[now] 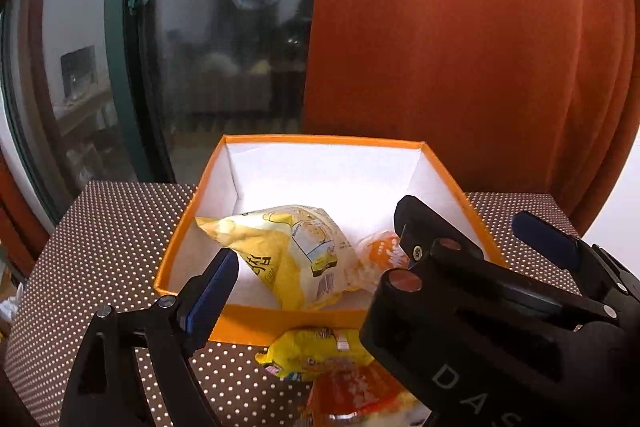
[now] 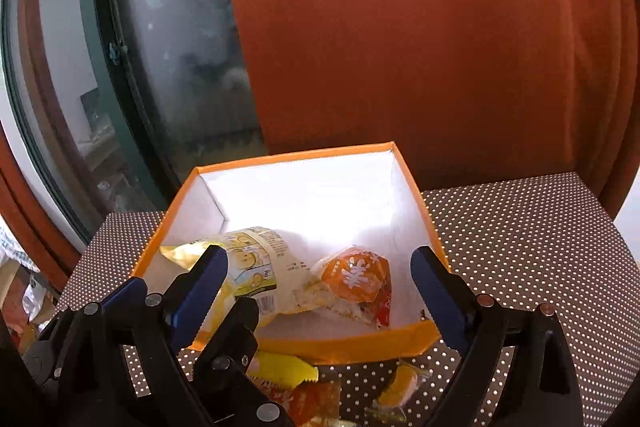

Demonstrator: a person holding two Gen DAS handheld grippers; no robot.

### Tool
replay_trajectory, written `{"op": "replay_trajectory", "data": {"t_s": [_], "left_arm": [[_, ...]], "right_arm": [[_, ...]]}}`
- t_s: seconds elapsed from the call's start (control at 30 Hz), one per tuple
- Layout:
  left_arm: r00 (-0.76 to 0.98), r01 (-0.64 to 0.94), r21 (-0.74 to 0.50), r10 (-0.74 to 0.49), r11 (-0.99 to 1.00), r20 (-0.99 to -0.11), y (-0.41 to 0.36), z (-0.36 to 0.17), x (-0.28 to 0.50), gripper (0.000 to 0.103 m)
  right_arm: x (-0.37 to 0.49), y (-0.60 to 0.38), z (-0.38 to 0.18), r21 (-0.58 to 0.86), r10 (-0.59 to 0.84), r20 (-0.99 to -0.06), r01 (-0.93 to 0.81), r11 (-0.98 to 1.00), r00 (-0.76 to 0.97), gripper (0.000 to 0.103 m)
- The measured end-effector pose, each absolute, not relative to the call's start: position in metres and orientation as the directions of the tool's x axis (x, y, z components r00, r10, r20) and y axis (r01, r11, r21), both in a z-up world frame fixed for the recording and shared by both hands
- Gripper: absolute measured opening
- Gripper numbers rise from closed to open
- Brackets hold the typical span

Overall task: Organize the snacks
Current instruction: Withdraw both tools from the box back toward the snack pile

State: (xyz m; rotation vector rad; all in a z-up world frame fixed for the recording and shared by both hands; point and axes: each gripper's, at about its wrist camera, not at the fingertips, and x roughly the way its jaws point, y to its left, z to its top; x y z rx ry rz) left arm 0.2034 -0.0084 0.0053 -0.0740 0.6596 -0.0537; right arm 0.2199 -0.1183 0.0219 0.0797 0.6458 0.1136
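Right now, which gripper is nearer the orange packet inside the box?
Right. The right gripper frames the orange packet between its open fingers; the left gripper sits further left, in front of the yellow bag.

We see the orange box open on top: rear half bare, front filled w/ yellow bag & orange packet. Loose snacks crowd tabletop before box; curtain close behind.

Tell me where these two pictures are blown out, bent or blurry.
Left wrist view: the orange box's white inside glares, the window frame bows from the fisheye. Right wrist view: the same box is washed out inside, and the snack packets by the lens are soft.
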Motion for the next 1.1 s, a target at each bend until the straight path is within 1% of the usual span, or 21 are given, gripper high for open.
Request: {"op": "replay_trajectory", "data": {"t_s": [0.27, 0.5, 0.8, 1.1], "left_arm": [[0.818, 0.051, -0.096, -0.097, 0.994, -0.567, -0.006, 0.03, 0.164, 0.089], [0.85, 0.068, -0.058, -0.089, 0.996, -0.519, -0.01, 0.039, 0.127, 0.089], [0.882, 0.073, -0.048, -0.087, 0.996, -0.462, -0.02, 0.039, 0.084, 0.089], [0.899, 0.081, -0.039, -0.09, 0.996, -0.429, -0.026, 0.025, 0.051, 0.089]], "right_arm": [[0.179, -0.113, 0.052, 0.06, 0.094, -0.544, -0.073, 0.996, 0.834, 0.095], [0.147, -0.113, 0.061, 0.038, 0.088, -0.518, -0.08, 0.996, 0.851, 0.095], [0.103, -0.119, 0.066, 0.015, 0.079, -0.478, -0.082, 0.997, 0.875, 0.095], [0.066, -0.125, 0.059, -0.001, 0.082, -0.45, -0.092, 0.996, 0.889, 0.097]]}}
